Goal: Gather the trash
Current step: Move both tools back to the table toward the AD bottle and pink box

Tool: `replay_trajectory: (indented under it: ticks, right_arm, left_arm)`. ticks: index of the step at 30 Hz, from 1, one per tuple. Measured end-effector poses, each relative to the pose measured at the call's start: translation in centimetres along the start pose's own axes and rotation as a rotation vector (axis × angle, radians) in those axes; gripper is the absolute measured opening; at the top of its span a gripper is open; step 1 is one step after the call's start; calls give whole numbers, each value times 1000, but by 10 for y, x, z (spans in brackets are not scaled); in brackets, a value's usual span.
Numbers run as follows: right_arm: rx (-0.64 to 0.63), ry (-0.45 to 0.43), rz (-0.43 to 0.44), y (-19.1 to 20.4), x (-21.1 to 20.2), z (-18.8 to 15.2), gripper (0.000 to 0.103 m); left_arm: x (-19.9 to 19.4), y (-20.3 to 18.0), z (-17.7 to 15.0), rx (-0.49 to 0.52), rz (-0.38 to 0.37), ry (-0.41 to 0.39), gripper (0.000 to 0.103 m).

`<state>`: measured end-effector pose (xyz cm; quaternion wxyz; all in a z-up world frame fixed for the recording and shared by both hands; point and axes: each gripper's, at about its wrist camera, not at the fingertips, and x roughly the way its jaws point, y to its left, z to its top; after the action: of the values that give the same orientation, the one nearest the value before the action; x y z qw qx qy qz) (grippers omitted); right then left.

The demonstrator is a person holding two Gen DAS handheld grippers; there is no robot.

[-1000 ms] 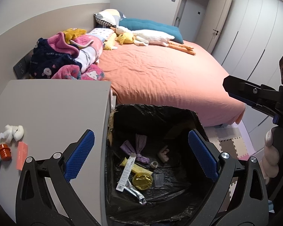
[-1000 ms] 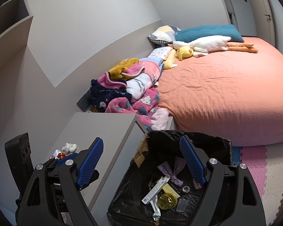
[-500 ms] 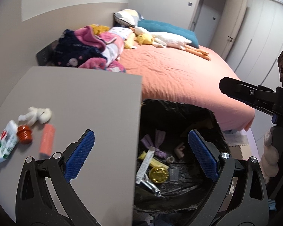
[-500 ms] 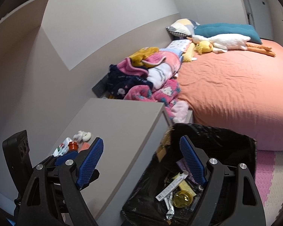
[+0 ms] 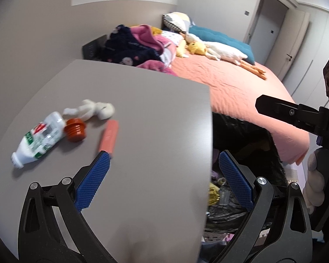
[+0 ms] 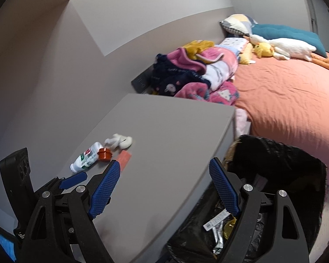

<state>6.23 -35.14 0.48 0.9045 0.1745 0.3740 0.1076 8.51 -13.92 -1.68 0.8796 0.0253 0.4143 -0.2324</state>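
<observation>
On the grey table, four loose things lie together near its left edge: one white plastic bottle on its side, one orange cap touching it, one crumpled white tissue just behind the cap, and one pink wrapper to the cap's right. Right of the table stands one bin with a black liner, holding several scraps too jumbled to count. Behind the table is one bed, with two plush toys at its head.
</observation>
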Motion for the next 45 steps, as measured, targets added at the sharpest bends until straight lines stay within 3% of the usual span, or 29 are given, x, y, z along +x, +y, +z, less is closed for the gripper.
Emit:
replay_trajectory:
  ticks: [17, 34, 45]
  right_arm:
    - [-55, 80, 40, 55, 49, -5, 84]
    - [-59, 158, 11, 89, 114, -12, 83]
    - [-63, 205, -40, 100, 157, -13, 69]
  left_arm:
    - [-12, 67, -11, -47, 79, 11, 96]
    - [-3, 126, -5, 22, 133, 47, 96]
    - [18, 160, 11, 99, 162, 78, 96]
